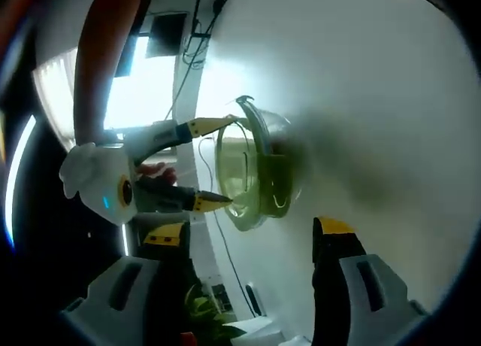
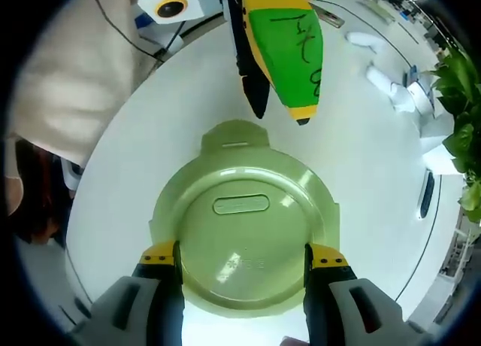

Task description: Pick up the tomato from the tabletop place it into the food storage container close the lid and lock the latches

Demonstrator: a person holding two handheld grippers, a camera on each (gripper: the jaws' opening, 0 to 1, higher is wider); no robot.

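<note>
The white desk (image 2: 391, 165) carries a round green food storage container (image 2: 244, 226) with its lid (image 2: 242, 204) on, so lid-closing and latching looks like the step in hand. Whether the tomato is inside, I cannot tell. The right gripper (image 2: 242, 257) straddles the lid's near part, jaws apart at either edge. The left gripper (image 2: 284, 114) hangs just beyond the far latch tab (image 2: 234, 141), jaws spread. Next move, probably: press the tabs down.
</note>
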